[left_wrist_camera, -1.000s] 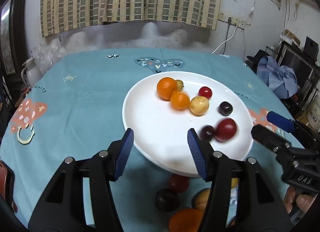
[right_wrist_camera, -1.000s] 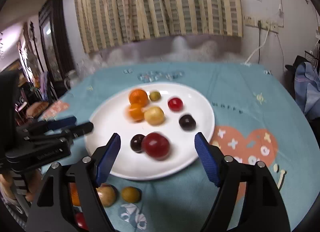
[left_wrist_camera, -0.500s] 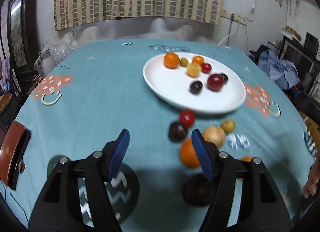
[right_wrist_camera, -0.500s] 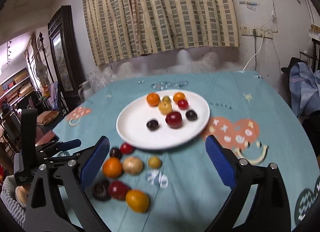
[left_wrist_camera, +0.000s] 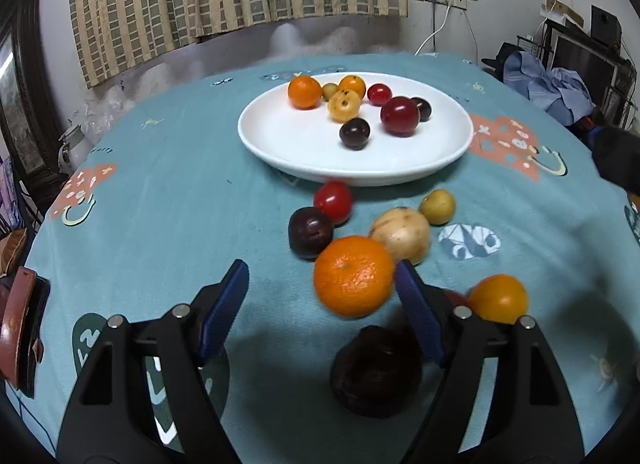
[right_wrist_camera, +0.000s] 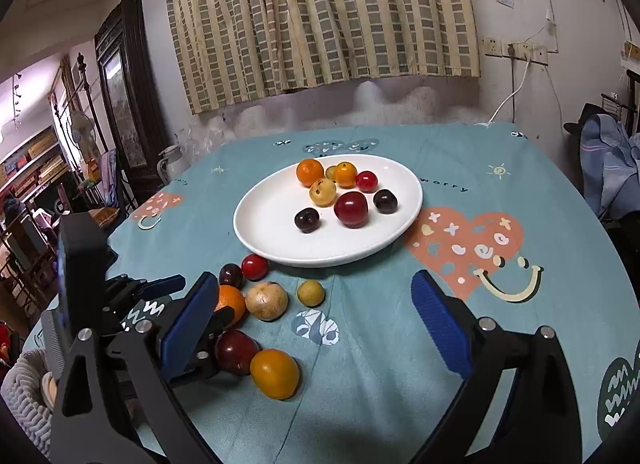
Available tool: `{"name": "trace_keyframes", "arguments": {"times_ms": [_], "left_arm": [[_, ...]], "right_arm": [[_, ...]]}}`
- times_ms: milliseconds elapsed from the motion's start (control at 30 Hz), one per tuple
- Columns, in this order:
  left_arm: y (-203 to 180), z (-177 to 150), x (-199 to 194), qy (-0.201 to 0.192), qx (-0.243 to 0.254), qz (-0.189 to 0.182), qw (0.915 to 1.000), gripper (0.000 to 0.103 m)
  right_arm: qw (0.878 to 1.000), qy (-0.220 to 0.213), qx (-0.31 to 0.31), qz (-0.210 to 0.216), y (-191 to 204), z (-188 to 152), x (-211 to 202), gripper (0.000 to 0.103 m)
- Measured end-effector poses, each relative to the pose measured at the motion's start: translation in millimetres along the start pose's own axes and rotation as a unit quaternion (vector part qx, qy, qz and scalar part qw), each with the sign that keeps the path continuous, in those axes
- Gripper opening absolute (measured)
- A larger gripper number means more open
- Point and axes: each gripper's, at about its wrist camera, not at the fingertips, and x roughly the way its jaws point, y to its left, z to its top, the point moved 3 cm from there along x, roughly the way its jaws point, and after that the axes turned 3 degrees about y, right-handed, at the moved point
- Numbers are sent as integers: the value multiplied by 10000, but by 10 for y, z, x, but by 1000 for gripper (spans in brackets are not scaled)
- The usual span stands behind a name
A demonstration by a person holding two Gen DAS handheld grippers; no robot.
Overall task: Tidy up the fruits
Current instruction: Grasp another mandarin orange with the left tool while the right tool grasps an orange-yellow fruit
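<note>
A white plate (left_wrist_camera: 280,136) (right_wrist_camera: 256,232) in the middle of the table holds several small fruits: oranges, yellow, red and dark ones. More fruit lies loose on the cloth in front of it: a large orange (left_wrist_camera: 354,276) (right_wrist_camera: 230,302), a tan fruit (left_wrist_camera: 402,234) (right_wrist_camera: 266,300), a dark plum (left_wrist_camera: 310,232), a red fruit (left_wrist_camera: 333,202), a small yellow fruit (left_wrist_camera: 438,206) (right_wrist_camera: 311,293), a yellow-orange fruit (left_wrist_camera: 498,298) (right_wrist_camera: 275,373) and a dark round fruit (left_wrist_camera: 376,370). My left gripper (left_wrist_camera: 322,304) is open, low over the table, with the large orange between its fingers but untouched. My right gripper (right_wrist_camera: 312,320) is open and empty above the near cloth.
The round table has a teal patterned cloth (right_wrist_camera: 480,192). A brown wallet-like object (left_wrist_camera: 20,328) lies at the left table edge. A kettle (right_wrist_camera: 170,162) stands past the far left edge. Curtains and a wall with sockets are behind; clothes are piled at right.
Both grippers have pulled back from over the plate toward the near side of the table. The left gripper has dropped lower, close to the loose fruit. Both stay open.
</note>
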Motion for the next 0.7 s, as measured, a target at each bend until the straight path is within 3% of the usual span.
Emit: {"name": "trace_keyframes", "arguments": {"times_ms": [133,267,367,533,700], "left_arm": [[160,9,-101,-160,-114,304,9993,84],[487,-69,-217,-114,-579,563,9967,84],[589,-157,-263,-31,-699,495,9963,83],[483,-192,-246,-12,-465,481,9978,83],[436,-232,-181,139,-399,288,9987,71]], "right_arm": [[10000,10,-8,-27,3,-8,4,97],[10000,64,34,-27,-8,-27,28,97],[9999,165,-28,-22,18,-55,70,97],[9994,292,-202,13,88,-97,124,97],[9990,356,-248,80,117,-114,143,97]]}}
